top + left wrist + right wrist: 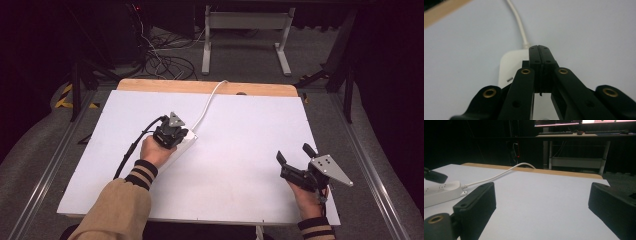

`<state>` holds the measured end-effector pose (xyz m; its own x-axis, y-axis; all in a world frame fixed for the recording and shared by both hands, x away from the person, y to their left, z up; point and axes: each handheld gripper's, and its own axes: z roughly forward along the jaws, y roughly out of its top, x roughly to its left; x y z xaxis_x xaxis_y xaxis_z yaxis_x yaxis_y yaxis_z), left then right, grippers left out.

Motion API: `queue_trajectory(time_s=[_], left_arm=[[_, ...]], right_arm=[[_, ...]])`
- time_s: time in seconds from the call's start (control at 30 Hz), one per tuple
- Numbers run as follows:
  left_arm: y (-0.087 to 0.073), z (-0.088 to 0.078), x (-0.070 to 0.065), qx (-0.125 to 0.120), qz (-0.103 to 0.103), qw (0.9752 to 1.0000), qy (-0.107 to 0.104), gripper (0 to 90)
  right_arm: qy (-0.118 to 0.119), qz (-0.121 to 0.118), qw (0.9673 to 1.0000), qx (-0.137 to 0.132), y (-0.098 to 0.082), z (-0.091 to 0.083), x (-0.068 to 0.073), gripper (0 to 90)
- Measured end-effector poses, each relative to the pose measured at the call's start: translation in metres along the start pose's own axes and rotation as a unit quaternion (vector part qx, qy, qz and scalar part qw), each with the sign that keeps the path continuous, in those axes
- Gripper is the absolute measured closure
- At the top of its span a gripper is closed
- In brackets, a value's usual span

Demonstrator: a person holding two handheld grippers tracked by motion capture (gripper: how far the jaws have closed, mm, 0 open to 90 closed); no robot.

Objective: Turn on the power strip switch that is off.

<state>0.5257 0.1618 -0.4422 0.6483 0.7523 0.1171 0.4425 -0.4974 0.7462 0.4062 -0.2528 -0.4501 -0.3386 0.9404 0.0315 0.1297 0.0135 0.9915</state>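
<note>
On the white table, we are pressing the closed left gripper onto the power strip, the right gripper waiting wide, nothing visibly finished.

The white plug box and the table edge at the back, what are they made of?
The power strip looks like smooth white plastic: moulded, rounded corners, faint sheen. The table's back edge looks like light wood, tan and matte, though it could be a laminate.

No readable text

No words, brands, numbers or signs can be read on anything here.
</note>
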Motion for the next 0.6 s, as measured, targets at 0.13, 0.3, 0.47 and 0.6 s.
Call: queue_trajectory(time_s=[0.13, 0.3, 0.47, 0.6], left_arm=[[-0.003, -0.021, -0.002, -0.075, -0.012, 0.9969, 0.021, 89.9], [-0.016, -0.048, -0.006, -0.164, -0.030, 0.9841, 0.060, 89.9], [-0.032, -0.074, -0.001, -0.216, -0.042, 0.9713, 0.091, 89.9], [-0.049, -0.096, 0.005, -0.249, -0.059, 0.9591, 0.121, 89.9]], right_arm=[[0.000, 0.001, 1.0000, -0.001, 0.000, -0.001, 0.000, 8.1], [-0.002, 0.003, 1.0000, -0.001, 0.000, 0.000, 0.000, 8.1], [-0.003, 0.003, 1.0000, -0.002, 0.000, 0.000, 0.000, 8.1], [-0.001, 0.003, 1.0000, -0.005, 0.000, 0.001, -0.001, 8.2]])
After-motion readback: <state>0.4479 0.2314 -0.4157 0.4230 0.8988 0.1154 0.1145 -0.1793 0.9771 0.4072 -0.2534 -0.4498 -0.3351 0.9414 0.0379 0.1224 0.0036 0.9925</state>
